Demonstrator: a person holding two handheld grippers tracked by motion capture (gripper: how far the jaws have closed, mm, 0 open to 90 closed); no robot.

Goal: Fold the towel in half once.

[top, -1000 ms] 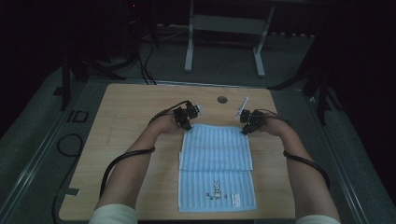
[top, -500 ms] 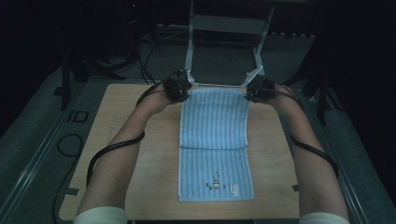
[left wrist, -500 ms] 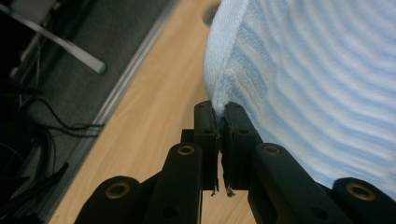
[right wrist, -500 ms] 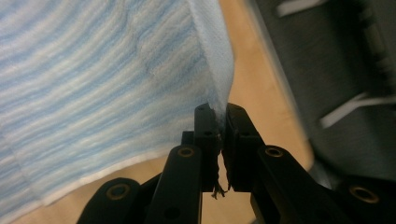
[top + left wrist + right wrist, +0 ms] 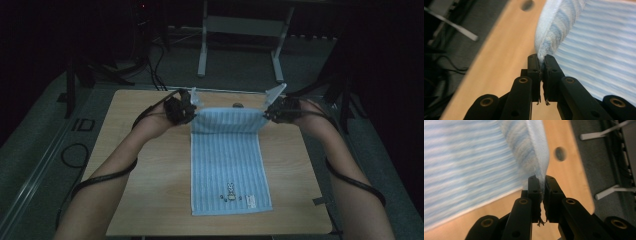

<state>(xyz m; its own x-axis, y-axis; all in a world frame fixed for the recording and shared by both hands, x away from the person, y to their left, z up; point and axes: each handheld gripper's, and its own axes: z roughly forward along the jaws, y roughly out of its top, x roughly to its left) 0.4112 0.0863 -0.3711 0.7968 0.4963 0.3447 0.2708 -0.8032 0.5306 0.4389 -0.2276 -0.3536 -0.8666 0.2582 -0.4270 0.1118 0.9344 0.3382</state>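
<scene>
Blue striped towel [image 5: 227,160], far edge lifted

A small dark round object [image 5: 238,105], perhaps a cap, on the wooden table [image 5: 150,165].

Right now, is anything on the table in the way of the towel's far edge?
Only a small dark round thing near the far table edge, just beyond the towel. Both grippers already pinch its far corners.

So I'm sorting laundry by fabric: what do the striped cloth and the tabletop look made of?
The cloth looks like terry cotton: fuzzy looped pile, soft matte blue stripes, limp folds. The tabletop looks like light wood or wood-look laminate: fine grain, smooth matte surface.
</scene>
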